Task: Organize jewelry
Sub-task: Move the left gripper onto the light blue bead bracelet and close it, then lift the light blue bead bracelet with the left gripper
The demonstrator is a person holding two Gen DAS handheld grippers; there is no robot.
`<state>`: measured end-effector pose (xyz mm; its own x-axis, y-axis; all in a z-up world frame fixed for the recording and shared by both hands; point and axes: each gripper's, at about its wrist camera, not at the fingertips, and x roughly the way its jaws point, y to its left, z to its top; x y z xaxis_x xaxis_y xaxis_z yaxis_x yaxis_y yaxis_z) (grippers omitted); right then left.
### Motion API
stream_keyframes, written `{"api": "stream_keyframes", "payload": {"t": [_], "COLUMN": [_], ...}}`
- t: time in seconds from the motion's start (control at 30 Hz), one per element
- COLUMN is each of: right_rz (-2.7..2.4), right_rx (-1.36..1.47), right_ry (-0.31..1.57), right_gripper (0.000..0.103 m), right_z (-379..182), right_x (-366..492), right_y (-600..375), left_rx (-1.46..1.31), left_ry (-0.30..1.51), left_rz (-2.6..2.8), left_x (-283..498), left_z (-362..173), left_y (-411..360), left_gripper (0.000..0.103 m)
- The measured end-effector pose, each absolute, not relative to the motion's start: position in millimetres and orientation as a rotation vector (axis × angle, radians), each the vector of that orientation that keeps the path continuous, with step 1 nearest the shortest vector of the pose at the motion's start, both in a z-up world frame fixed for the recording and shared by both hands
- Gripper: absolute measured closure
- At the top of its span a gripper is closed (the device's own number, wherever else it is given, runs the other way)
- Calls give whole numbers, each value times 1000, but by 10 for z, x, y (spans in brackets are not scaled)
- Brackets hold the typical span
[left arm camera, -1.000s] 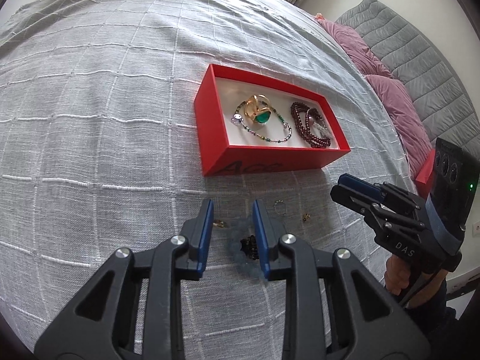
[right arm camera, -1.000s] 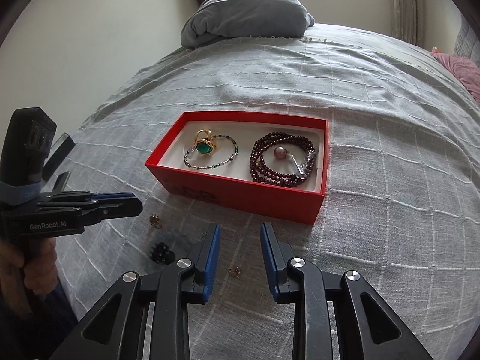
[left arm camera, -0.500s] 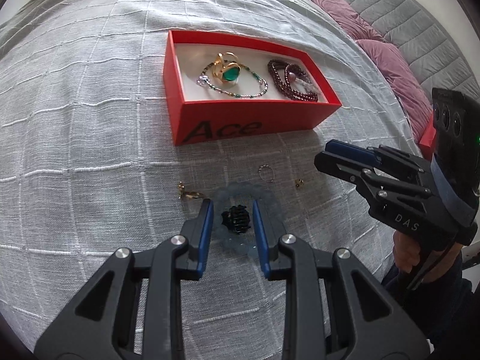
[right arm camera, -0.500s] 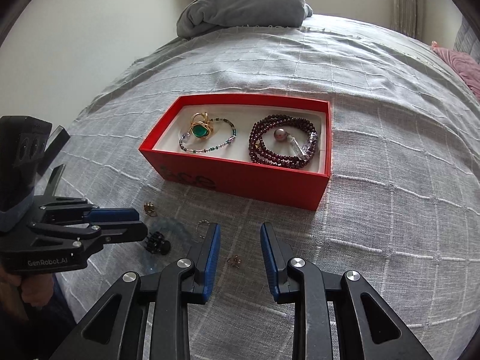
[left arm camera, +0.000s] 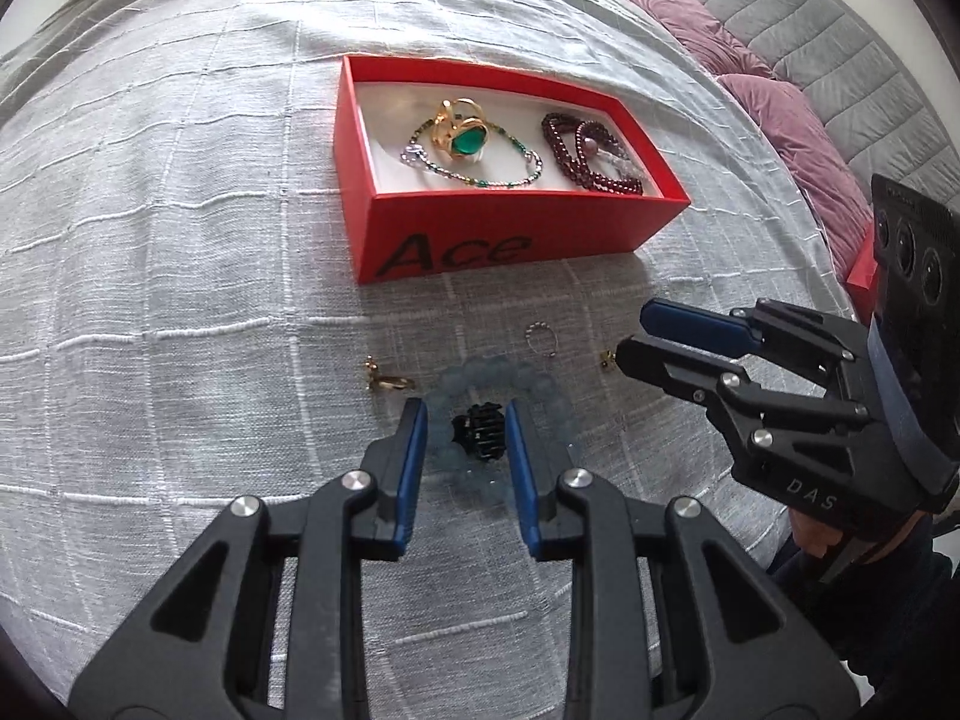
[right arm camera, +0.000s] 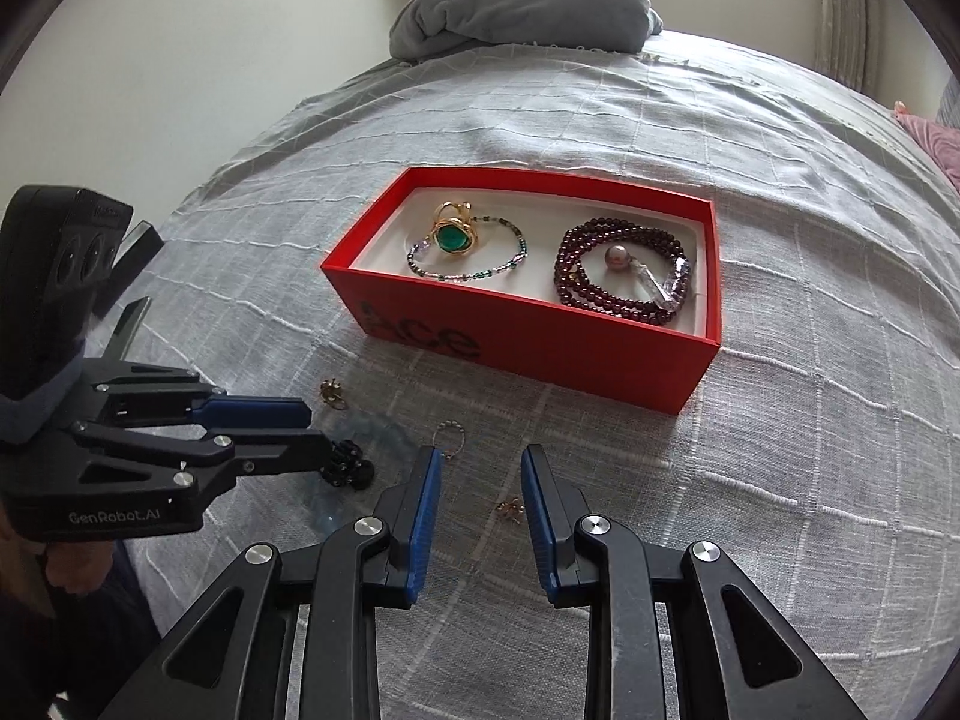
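1. Between my left fingers: over the last second my left gripper [left arm camera: 467,429] has dropped toward the bedspread [left arm camera: 180,240] and lined up on the black cluster piece [left arm camera: 478,432]. It now sits in the gap, jaws parted, neither pad touching it that I can see.
2. Meaning: approach looks finished; closing on the cluster is the likely next step, then a carry to the red box [left arm camera: 480,246] at 12 o'clock.
3. Cluster: small, dark, spiky, lying inside the pale blue bead bracelet [left arm camera: 510,375], which rings it. Risk: my pads may catch the bracelet beads too.
4. Loose pieces on the cloth, left to right: gold earring [left arm camera: 384,381] at 10 o'clock of the cluster, small silver ring [left arm camera: 540,339] at 1 o'clock, gold stud [left arm camera: 607,358] at 2 o'clock.
5. Box already holds a green-stone gold ring [left arm camera: 465,132] with a thin beaded chain [left arm camera: 480,180], and a garnet bead coil [left arm camera: 585,150] to its right.
6. My right gripper [right arm camera: 480,480] has shifted little; it hovers released over the stud, gripping nothing.
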<state>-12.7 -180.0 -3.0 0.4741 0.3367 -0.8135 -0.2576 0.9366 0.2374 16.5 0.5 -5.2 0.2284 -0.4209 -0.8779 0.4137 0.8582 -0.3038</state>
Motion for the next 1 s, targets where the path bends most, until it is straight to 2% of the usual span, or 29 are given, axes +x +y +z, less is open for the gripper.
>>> {"api": "stream_keyframes", "payload": {"t": [0.53,0.77,0.87,1.0], "right_rz": [391,383,386,385], "right_rx": [48,53,51,48], "right_ry": [1020,1014,1011,1014], "right_gripper": [75,75,75,75], "right_z": [-59,-39,-32,-50], "right_x": [-159,-162,-167,-169], "right_y": [-1669,-1694,-1684,-1678], "left_rx": [-9,-199,-143,-50], "left_ry": [1250,1284,1291,1300], "left_rz": [-576,-560,-553,-546], "left_x": [171,305,268,199], "left_z": [-159,-208,-245,-289], "left_y": [-6,218,126,-28], "left_gripper": [75,82,88,88]}}
